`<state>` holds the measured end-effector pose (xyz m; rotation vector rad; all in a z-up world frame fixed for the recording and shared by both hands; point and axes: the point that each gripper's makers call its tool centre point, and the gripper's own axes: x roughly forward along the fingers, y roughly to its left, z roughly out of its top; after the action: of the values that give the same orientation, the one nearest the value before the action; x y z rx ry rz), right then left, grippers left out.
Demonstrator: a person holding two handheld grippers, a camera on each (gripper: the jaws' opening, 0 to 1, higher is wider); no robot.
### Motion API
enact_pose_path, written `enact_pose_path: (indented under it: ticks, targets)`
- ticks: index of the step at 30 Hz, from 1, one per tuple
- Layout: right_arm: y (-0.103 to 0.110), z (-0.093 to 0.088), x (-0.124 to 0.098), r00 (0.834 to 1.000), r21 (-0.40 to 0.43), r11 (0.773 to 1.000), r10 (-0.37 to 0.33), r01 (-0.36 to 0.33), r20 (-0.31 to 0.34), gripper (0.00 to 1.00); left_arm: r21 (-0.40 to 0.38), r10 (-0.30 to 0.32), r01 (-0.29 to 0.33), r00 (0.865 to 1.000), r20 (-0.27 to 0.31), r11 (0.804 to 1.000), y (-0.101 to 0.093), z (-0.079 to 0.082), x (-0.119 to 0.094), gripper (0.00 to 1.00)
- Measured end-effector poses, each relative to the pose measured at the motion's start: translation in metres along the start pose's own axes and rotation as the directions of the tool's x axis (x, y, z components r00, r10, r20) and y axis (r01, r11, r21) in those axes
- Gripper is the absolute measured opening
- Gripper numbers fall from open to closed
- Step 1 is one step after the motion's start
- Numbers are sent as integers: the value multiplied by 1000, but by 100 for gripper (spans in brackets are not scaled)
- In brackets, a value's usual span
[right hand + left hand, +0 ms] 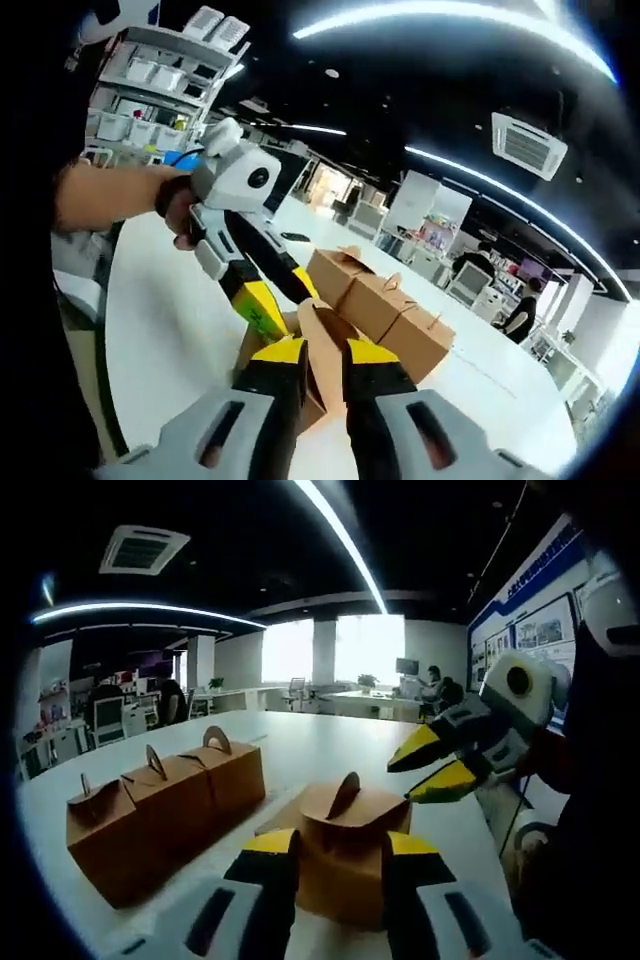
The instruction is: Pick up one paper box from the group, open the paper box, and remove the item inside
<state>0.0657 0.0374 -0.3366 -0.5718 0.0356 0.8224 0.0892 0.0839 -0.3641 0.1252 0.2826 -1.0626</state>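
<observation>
In the left gripper view, the left gripper (338, 855) clamped the paper box (345, 825) at lower centre, three more boxes (165, 800) sitting left. In the right gripper view, the right gripper (322, 362) pinched its flap at centre. Looked light and crushable; I'd grab the handle tab.

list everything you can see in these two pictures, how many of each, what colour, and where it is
held paper box: 1, brown, between the left gripper's jaws, apart from the row.
paper boxes in a row: 3, brown, side by side on the table, tabs standing up.
table: 1, white, under the boxes.
shelving with bins: 1 unit, white, behind the person's arm in the right gripper view.
ceiling light strips: several, white, overhead.
people at desks: a few, far back in the office.
left gripper: 1, yellow and black tips, clamped on the held paper box.
right gripper: 1, yellow and black tips, pinching the held box's top flap.
</observation>
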Motion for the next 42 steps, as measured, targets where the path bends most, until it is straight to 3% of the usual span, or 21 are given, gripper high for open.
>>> enact_pose_path:
  ticks: [6,13,23,27,29,36,42]
  targets:
    - [-2,-2,-1,1000,-119,993,-21,20,-7,14,-1,-15,15,1000,6,1000,-1,1,1,34]
    - [12,4,0,999,-198,980,27,-21,27,14,0,-30,30,1000,11,1000,-1,1,1,35]
    - [12,-3,10,1000,-286,958,2,-1,5,13,0,-38,38,999,11,999,-1,1,1,35]
    - [11,-3,15,1000,-366,930,-19,15,-9,13,-4,-41,41,999,9,999,-2,1,2,35]
    - [11,-2,17,1000,-430,903,-26,19,-11,12,-5,-41,41,999,9,999,-3,1,2,35]
    - [10,-1,19,999,-476,879,-39,25,-20,11,-5,-36,37,999,11,999,-3,1,2,34]
    - [12,-2,19,999,-488,873,-44,29,-21,9,-12,-27,27,999,18,1000,-3,2,3,34]
